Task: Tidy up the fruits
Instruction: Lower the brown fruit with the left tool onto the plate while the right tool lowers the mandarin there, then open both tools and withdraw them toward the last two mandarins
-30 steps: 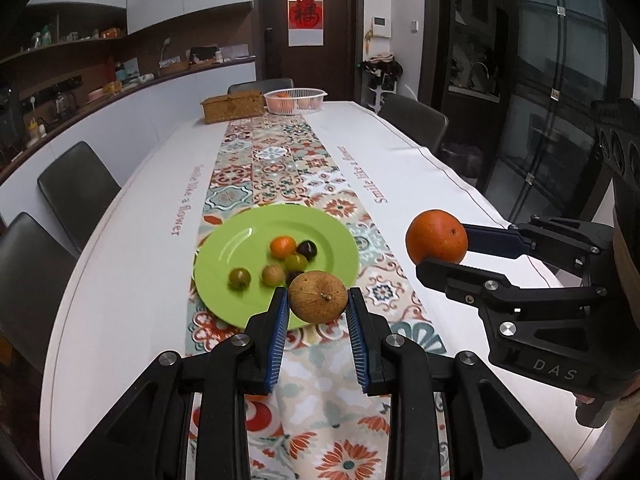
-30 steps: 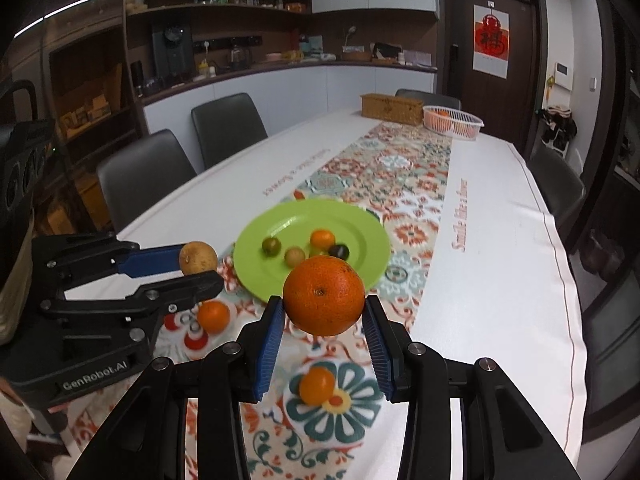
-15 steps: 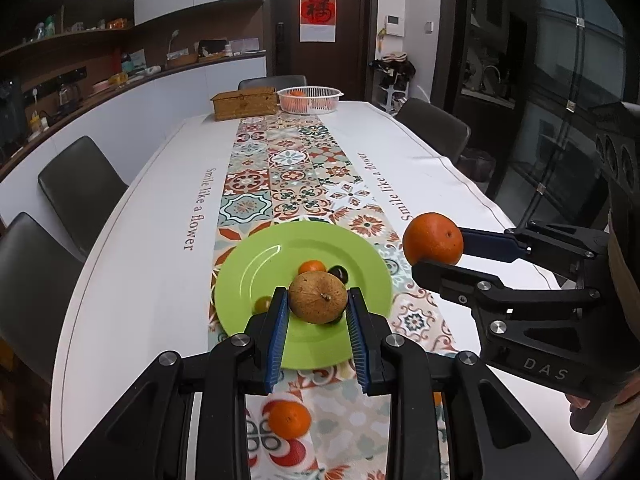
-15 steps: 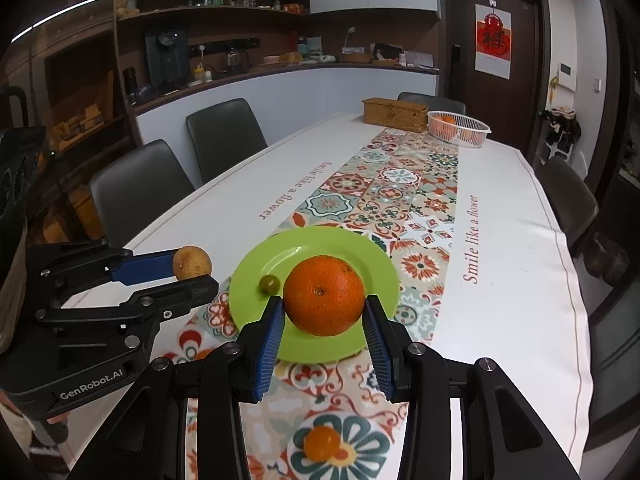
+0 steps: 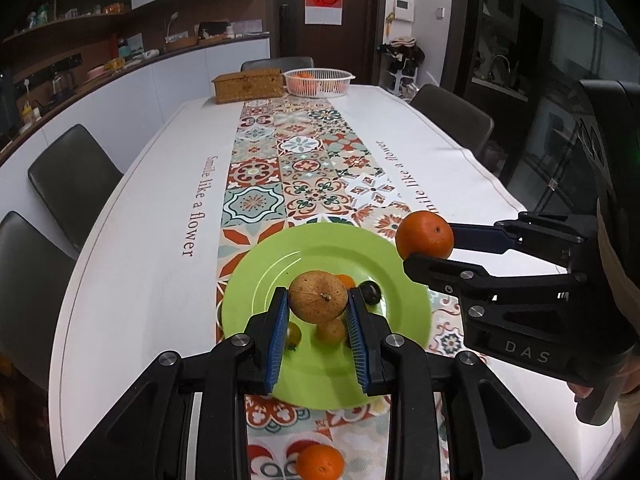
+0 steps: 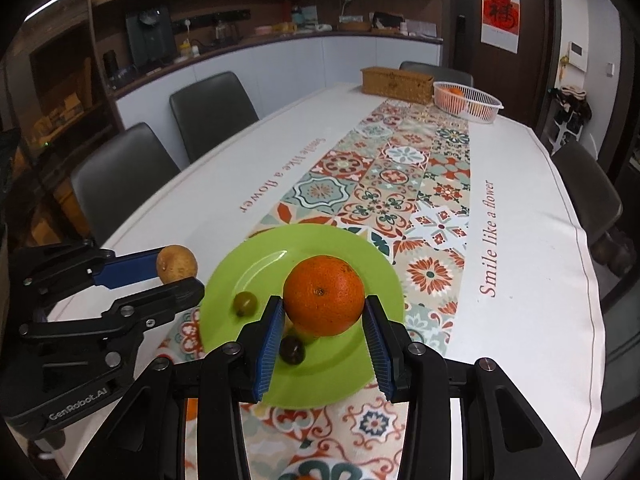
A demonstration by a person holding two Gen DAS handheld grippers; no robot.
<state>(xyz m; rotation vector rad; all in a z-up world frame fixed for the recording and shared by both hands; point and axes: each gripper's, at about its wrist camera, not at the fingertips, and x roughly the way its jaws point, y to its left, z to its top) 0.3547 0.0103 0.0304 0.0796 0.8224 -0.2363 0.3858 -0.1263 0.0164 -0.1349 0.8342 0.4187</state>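
Runner [image 5: 304, 168] along the middle of the surface [image 5: 132, 248]. Plate [image 5: 280, 256] on the runner, near end; small fruits [image 5: 370, 292] on it. Loose tangerine [image 5: 320, 462] on the runner, nearer than the plate. Box [image 5: 248, 86] and basket [image 5: 318, 80] side by side at the far end, box left; fruit inside the basket. Chairs [image 5: 72, 180] along both sides.

Small fruits on green plate [image 5: 280, 268] partly hidden behind brown fruit [image 5: 318, 296]; basket [image 5: 319, 80] contents too small.
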